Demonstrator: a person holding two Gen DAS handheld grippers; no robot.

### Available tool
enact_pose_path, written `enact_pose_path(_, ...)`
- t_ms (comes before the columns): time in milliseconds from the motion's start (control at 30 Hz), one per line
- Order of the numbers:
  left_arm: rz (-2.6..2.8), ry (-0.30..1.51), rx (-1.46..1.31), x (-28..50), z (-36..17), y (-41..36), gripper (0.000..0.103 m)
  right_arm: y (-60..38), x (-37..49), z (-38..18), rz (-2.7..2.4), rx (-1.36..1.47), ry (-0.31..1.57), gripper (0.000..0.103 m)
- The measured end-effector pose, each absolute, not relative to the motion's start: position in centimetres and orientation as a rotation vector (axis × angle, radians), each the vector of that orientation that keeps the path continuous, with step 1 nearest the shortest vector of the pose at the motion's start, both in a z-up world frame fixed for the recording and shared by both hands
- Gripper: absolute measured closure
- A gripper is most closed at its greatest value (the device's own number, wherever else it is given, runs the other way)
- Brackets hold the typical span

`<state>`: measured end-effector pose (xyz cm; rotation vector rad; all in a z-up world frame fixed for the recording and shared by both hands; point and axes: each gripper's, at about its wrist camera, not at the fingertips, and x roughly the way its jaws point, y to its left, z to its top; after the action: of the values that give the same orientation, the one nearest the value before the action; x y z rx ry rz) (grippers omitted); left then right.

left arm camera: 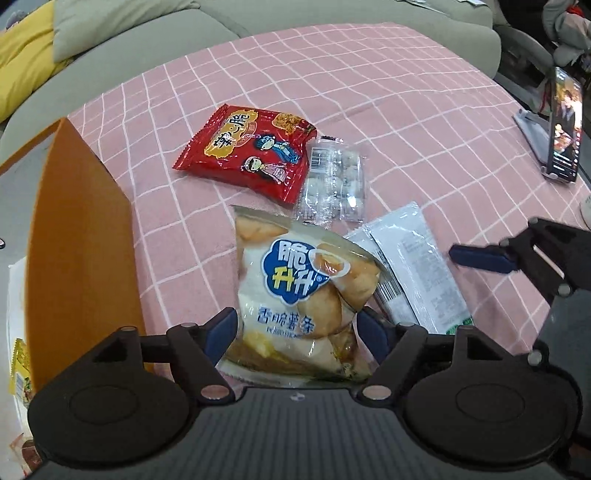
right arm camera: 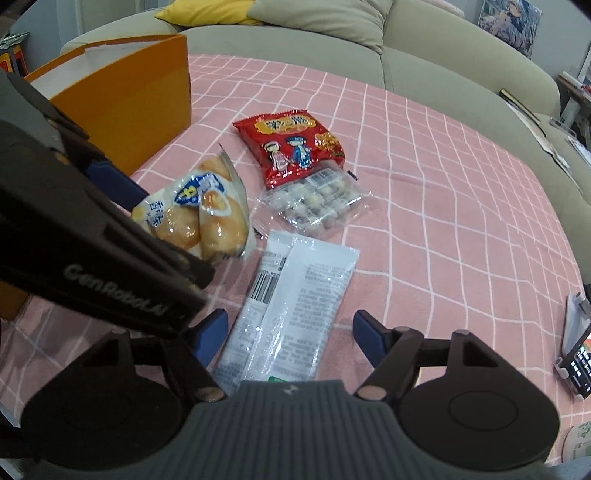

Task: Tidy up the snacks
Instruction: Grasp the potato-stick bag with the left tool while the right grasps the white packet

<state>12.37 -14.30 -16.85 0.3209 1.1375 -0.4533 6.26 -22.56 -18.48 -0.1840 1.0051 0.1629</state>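
A puffy white chips bag with a blue logo (left arm camera: 295, 280) lies on the pink checked cloth (left arm camera: 406, 92), between the wide-apart jaws of my left gripper (left arm camera: 297, 317). The blue pads stand beside the bag's edges without squeezing it. My right gripper (right arm camera: 290, 315) is open over a flat white packet (right arm camera: 291, 295), which lies between its fingers with a gap on the right. Farther off lie a red snack packet (left arm camera: 247, 155) and a clear pack of small white sweets (left arm camera: 334, 181). An orange box (right arm camera: 125, 96) stands open at the left.
A phone on a stand (left arm camera: 565, 125) sits at the cloth's right edge. A grey-green sofa (right arm camera: 443, 55) with a yellow cushion (right arm camera: 207, 9) runs behind the table. A yellow packet (left arm camera: 20, 369) shows beyond the orange box wall.
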Motion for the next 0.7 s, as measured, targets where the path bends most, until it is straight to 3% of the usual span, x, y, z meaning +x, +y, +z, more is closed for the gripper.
enact_pose_path(233,-0.413,1.140,0.296,13.0,-18.2,-14.6,0.021,-23.1,6.6,-18.8,0.178,-0.118,1.034,0.046)
enact_pose_path(700,-0.351,1.089,0.184,12.5,-17.2,-13.3,0.051,-23.4,6.4,-18.6,0.183,-0.102,1.030,0.053)
